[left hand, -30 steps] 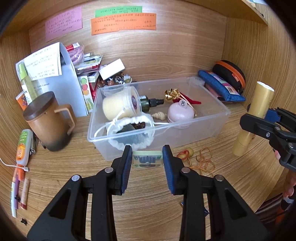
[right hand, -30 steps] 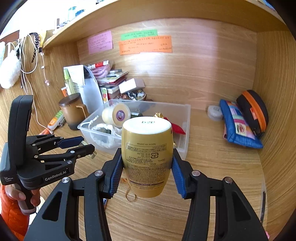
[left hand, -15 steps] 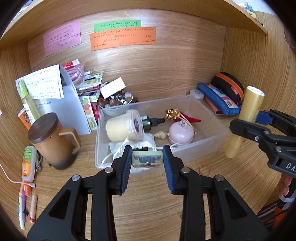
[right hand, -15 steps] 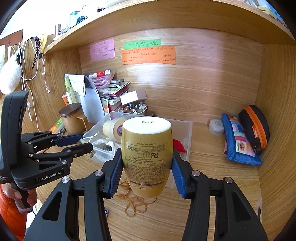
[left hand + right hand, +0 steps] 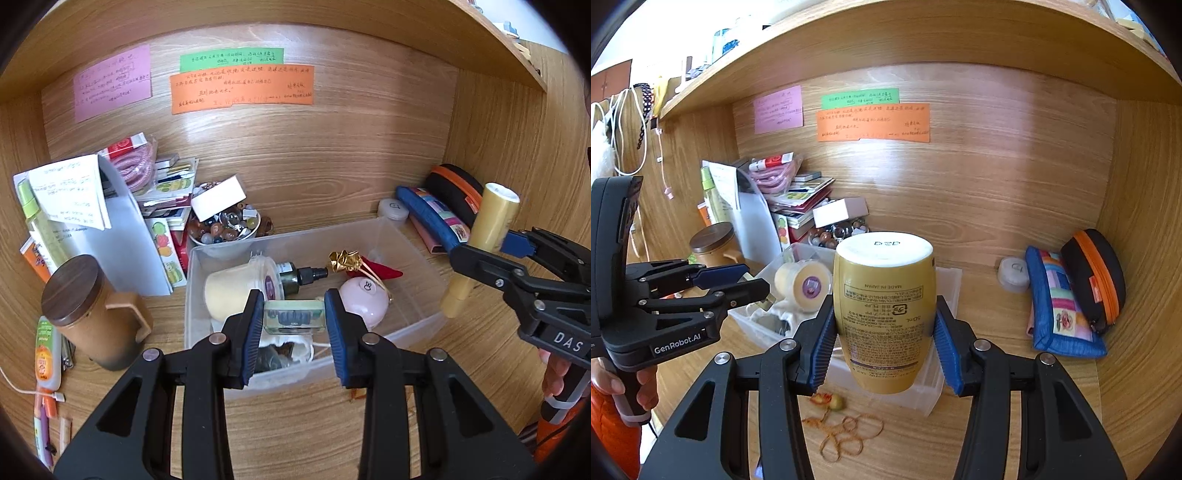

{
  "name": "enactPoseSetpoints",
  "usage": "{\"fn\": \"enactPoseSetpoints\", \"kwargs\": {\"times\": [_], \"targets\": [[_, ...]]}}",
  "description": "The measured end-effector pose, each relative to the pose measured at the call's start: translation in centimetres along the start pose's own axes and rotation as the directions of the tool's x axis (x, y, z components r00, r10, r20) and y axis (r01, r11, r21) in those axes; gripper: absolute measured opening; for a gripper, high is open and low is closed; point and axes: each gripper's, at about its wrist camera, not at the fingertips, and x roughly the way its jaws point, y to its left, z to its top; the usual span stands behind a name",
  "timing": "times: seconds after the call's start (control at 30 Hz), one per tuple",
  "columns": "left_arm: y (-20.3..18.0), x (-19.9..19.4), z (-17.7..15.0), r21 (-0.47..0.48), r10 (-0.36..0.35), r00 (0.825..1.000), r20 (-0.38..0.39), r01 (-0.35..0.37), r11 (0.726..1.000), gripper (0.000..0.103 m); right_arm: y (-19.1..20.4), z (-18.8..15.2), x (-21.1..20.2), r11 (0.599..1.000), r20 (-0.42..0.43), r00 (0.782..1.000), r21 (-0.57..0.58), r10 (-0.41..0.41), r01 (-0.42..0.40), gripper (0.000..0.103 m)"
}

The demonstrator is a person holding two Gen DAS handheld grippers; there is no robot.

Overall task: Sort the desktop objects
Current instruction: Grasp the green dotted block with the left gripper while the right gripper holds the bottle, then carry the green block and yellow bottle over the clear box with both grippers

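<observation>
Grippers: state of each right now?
Left gripper: shut on the small clear case, above the clear bin.
Right gripper: shut on the gold bottle.

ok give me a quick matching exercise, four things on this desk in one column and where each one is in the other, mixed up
Things:
1. gold tube
2. small clear case
3. brown mug
4. pink round pot

Places:
a. lying inside the clear bin
b. held in the left tool
c. held in the right tool
d. standing on the desk left of the bin

Pairs: 1-c, 2-b, 3-d, 4-a
</observation>
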Motion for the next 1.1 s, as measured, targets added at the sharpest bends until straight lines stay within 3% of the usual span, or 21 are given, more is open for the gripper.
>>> {"fn": "enactPoseSetpoints", "kwargs": {"times": [0.43, 1.1], "targets": [[-1.4, 3.8, 0.9, 0.030, -0.048, 0.998, -0.050, 0.049, 0.998, 0.033, -1.4, 0.0, 4.0, 1.000, -0.058, 0.998, 0.013, 0.001, 0.000, 0.046], [-1.2, 8.1, -0.5, 0.039, -0.081, 0.987, -0.139, 0.087, 0.995, 0.033, -1.7, -2.0, 8.8, 1.000, -0.173, 0.985, -0.012, 0.003, -0.006, 0.046]]}}
